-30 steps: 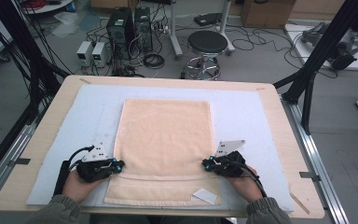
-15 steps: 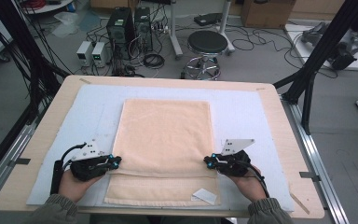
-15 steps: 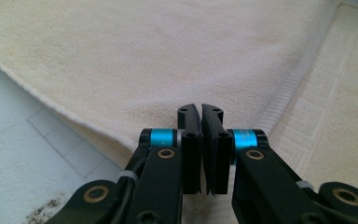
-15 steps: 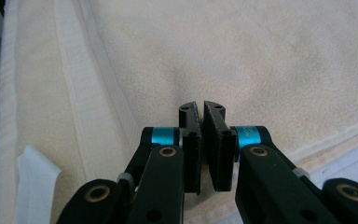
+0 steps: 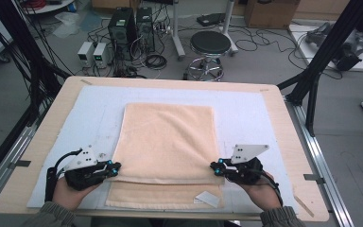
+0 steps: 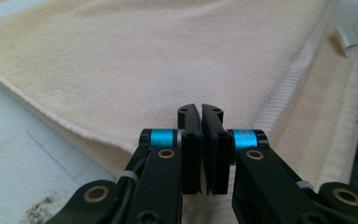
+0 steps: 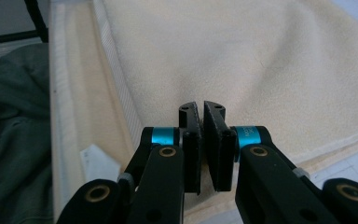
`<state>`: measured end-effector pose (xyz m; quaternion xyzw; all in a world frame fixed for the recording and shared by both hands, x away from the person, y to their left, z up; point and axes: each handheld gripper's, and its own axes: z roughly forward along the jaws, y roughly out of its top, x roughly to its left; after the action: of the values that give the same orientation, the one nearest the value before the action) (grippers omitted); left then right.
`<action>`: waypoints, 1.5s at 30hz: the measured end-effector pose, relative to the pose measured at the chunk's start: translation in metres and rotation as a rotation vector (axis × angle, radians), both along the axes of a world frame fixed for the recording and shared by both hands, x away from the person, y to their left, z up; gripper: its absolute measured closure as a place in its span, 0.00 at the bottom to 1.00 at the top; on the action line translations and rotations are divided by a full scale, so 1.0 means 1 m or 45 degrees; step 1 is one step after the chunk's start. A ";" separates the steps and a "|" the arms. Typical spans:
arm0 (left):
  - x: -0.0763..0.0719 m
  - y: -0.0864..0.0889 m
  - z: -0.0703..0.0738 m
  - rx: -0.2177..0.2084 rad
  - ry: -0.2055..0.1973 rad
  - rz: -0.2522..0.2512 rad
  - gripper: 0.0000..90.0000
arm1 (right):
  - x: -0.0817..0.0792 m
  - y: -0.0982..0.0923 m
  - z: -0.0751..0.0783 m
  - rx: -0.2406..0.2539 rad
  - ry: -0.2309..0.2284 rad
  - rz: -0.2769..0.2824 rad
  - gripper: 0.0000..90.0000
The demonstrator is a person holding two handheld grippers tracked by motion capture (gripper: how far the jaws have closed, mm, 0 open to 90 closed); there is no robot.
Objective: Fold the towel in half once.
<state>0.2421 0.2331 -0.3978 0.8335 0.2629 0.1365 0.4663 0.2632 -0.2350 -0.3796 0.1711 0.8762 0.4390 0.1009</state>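
towel (image 5: 168, 137) near fold lifted further | left gripper (image 5: 115, 169), right gripper (image 5: 216, 166) each pinching its side edge

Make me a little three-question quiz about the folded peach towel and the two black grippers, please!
1. True or false: the left gripper and right gripper are both shut on the peach terry towel's upper layer.
2. What lies on the towel's near edge beside the right gripper? A) small white label B) a spoon C) a red ball
3. Fill in: the towel rests on a pale ____ mat.

Key: 1 true; 2 A; 3 blue.
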 end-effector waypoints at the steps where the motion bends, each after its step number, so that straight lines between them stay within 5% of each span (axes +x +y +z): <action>1: -0.004 0.001 0.001 0.010 0.000 -0.008 0.96 | -0.003 0.000 0.001 0.001 0.001 0.002 0.95; 9: -0.027 0.001 -0.002 0.061 0.023 -0.049 0.96 | -0.024 -0.001 -0.003 -0.010 0.038 0.039 0.95; 20: -0.036 -0.004 -0.012 0.107 0.073 -0.095 0.95 | -0.035 -0.003 -0.019 -0.038 0.103 0.057 0.95; 26: -0.034 -0.005 -0.016 0.101 0.099 -0.094 0.77 | -0.035 -0.007 -0.025 -0.008 0.136 0.073 0.79; 33: -0.028 -0.007 -0.028 0.134 0.148 -0.119 0.79 | -0.027 -0.001 -0.038 0.009 0.176 0.085 0.77; 39: -0.024 -0.006 -0.037 0.152 0.181 -0.144 0.79 | -0.020 0.003 -0.061 -0.046 0.227 0.102 0.81; 45: -0.027 -0.003 -0.039 0.142 0.192 -0.145 0.85 | -0.022 0.003 -0.061 -0.048 0.241 0.104 0.84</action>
<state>0.2147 0.2300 -0.4366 0.8797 0.2415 0.0610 0.4051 0.2414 -0.2325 -0.4406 0.1739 0.8961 0.4082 0.0028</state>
